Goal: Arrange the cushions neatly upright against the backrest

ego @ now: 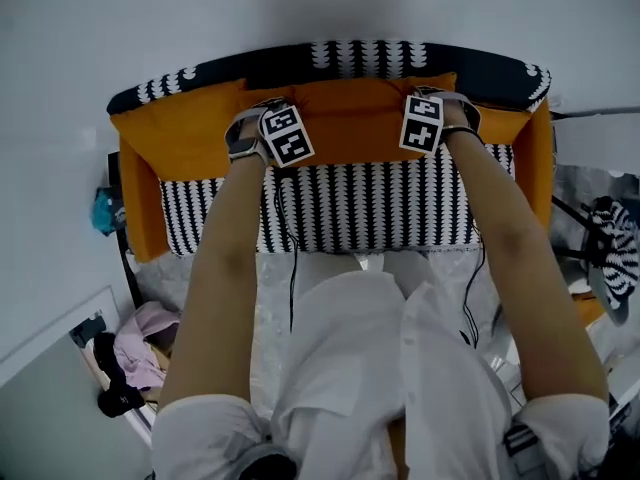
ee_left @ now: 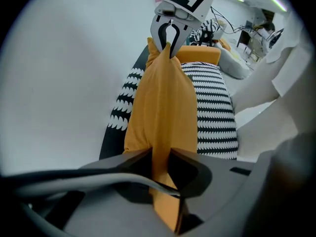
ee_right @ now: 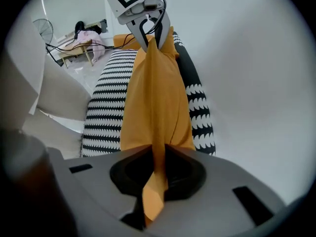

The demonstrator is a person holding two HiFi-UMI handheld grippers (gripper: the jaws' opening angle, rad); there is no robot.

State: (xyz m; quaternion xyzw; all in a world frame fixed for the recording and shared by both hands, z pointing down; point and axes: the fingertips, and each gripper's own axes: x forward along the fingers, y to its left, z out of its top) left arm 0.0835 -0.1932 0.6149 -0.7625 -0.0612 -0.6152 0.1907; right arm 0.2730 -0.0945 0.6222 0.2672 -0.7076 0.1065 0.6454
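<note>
Holding one orange cushion [ego: 350,118] upright against the sofa backrest [ego: 370,58], above the patterned seat [ego: 350,208]. Left gripper [ee_left: 160,154] and right gripper [ee_right: 158,154] each clamp its top edge.

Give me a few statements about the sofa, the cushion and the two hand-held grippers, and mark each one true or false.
1. The left hand-held gripper and the right hand-held gripper are both shut on the orange cushion. True.
2. The sofa's seat is plain orange. False: it has a black-and-white pattern.
3. The cushion lies flat on the floor. False: it is held by its top edge along the backrest, above the seat.
4. A pink cloth shows at the lower left of the head view. True.
</note>
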